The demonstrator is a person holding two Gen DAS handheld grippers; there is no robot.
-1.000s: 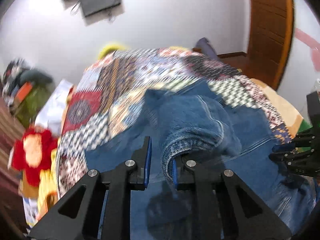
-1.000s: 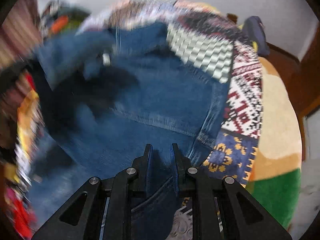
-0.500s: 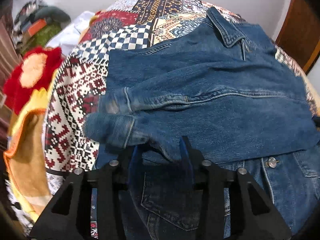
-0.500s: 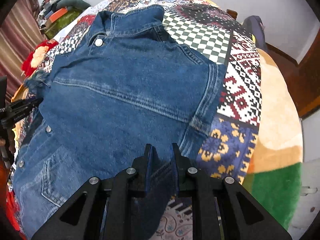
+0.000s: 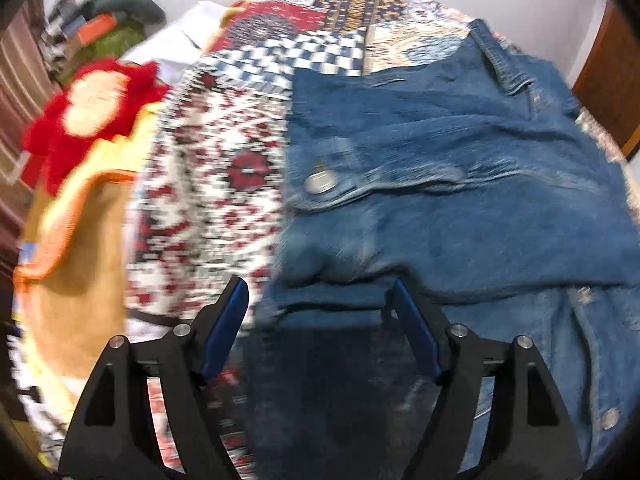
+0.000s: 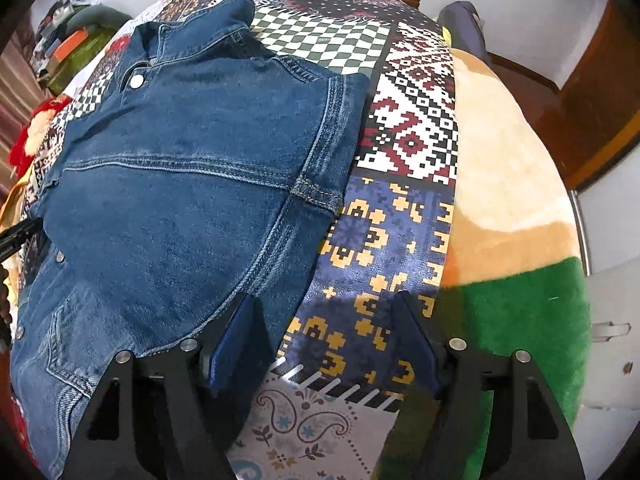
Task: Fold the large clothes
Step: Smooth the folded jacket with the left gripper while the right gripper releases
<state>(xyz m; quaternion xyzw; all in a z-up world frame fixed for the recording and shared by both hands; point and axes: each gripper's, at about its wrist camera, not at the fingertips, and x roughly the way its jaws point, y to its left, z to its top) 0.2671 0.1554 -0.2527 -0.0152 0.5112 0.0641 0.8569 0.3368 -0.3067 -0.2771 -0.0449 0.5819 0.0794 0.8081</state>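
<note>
We see a blue denim jacket [image 6: 192, 184] lying on the patchwork bedspread [image 6: 412, 128], with its collar [image 6: 196, 36] toward the far edge of the bed and one side already laid over the middle. Our left gripper [image 5: 320, 320] has its two fingers wide apart with nothing between them, just above the near edge of the folded part. Our right gripper [image 6: 328, 340] is wide apart too and holds nothing; one finger sits over the jacket's side edge and the other over the bedspread. We think the jacket is thick and a bit heavy. It is soft enough to bend, but it is stiff at the seams and at the metal buttons [image 6: 137, 81]. It should not slip much. We think a good place to grab is the bottom edge, one corner for each gripper, so the cloth lifts flat and does not sag. A red and yellow cloth [image 5: 92, 108] lies off the left side of the bed.
</note>
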